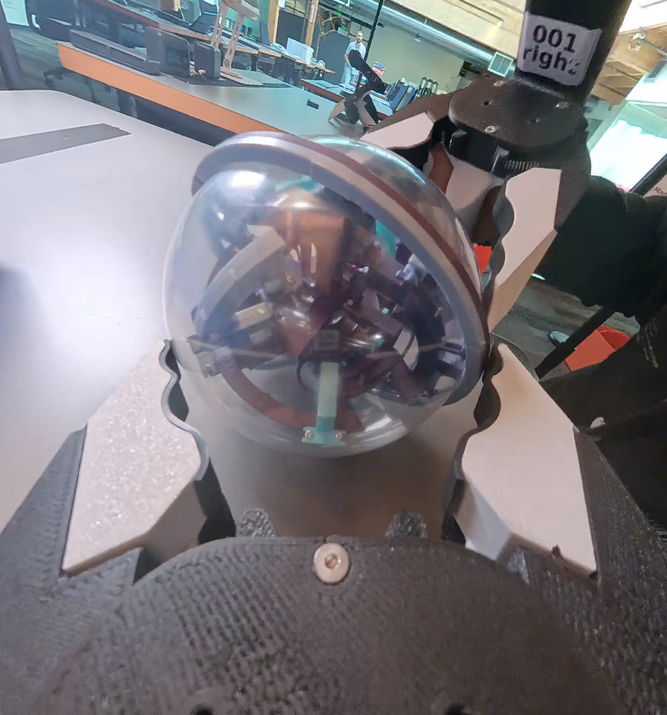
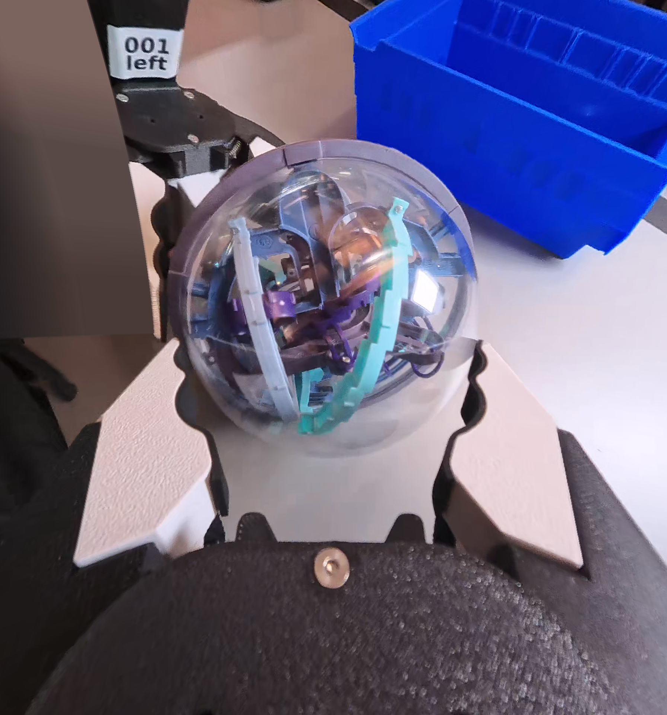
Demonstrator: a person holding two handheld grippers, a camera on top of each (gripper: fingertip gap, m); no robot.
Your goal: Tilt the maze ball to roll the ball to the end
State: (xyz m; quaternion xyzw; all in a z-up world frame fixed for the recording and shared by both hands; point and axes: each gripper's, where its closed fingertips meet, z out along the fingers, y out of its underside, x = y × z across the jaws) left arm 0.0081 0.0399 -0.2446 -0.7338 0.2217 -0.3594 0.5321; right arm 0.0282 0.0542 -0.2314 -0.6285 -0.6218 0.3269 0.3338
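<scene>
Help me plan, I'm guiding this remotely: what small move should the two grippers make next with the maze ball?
Probably a slow, slight tilt, both grippers turning together. The maze ball sits clamped between the right gripper and left gripper above the table; the small ball inside isn't discernible, so go gently.

Maze ball (image 1: 324,294) seemingly between gripper (image 1: 330,360) fingertips
</scene>
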